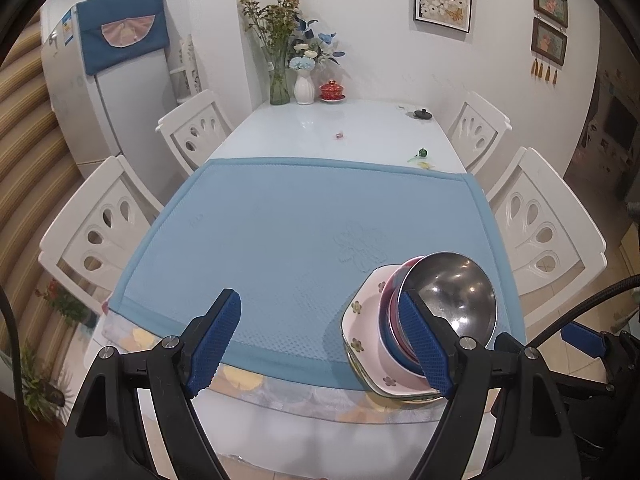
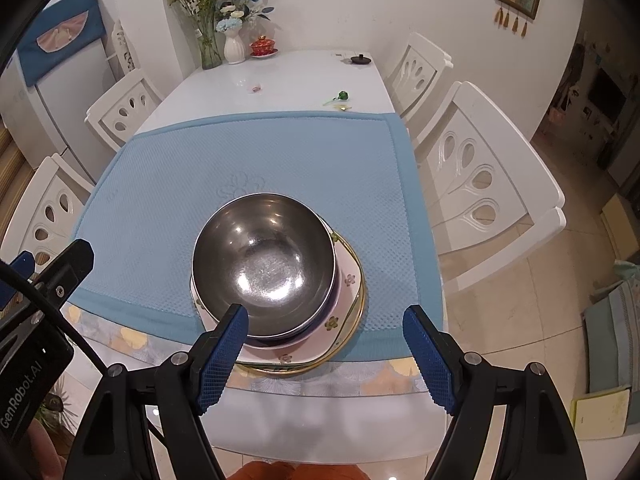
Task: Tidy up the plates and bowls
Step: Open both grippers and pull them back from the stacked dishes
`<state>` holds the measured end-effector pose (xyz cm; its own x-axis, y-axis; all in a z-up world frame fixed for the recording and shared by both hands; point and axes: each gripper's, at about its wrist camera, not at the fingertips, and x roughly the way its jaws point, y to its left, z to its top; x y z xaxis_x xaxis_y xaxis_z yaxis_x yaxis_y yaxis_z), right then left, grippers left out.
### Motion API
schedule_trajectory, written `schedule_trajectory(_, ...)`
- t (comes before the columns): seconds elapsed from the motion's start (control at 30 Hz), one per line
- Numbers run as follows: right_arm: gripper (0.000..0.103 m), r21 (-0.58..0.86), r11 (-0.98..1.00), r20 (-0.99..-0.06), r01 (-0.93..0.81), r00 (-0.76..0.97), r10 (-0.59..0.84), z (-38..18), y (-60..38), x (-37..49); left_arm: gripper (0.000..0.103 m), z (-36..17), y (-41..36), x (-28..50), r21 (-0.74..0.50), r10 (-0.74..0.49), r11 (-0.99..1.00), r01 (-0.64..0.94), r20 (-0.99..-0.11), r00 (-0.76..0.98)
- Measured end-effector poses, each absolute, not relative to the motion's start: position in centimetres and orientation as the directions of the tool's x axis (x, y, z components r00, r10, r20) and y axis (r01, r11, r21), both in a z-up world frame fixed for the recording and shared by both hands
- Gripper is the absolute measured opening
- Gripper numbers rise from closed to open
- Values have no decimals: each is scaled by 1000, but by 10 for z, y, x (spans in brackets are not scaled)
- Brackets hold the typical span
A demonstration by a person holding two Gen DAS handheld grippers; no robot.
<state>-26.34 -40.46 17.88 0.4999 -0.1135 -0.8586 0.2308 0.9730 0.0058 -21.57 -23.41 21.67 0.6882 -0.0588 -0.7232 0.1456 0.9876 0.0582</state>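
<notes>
A stack stands at the near edge of the blue mat [image 2: 200, 152]: a steel bowl [image 2: 264, 264] on top, a dark blue and pink bowl [image 1: 394, 320] under it, then a pink flowered square plate [image 2: 348, 280] and a gold-rimmed plate [image 2: 356, 316] at the bottom. The stack also shows in the left wrist view, with the steel bowl [image 1: 456, 292] at the right. My right gripper [image 2: 326, 344] is open and empty, just in front of the stack. My left gripper [image 1: 328, 340] is open and empty, left of the stack, its right finger in front of the bowls.
The white table [image 1: 320, 128] carries two flower vases [image 1: 303, 88], a red lidded cup [image 1: 332, 90], a black lid [image 1: 422, 114] and small bits at its far end. White chairs [image 2: 480, 176] stand on both sides. A fridge [image 1: 108, 92] stands at the back left.
</notes>
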Motion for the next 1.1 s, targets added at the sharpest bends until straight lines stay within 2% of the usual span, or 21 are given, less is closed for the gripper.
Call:
schedule_trajectory(0.53,78,13,973,-859,230,501,-107,179,-407,-255,80,214,-242,-210,61,-63,985,159,-738,671)
schedule_trajectory(1.1,78,34,982,-862,188,503,-66,169,-413,-232,80,204,-245,-196,77,-16,990,117,-769,639)
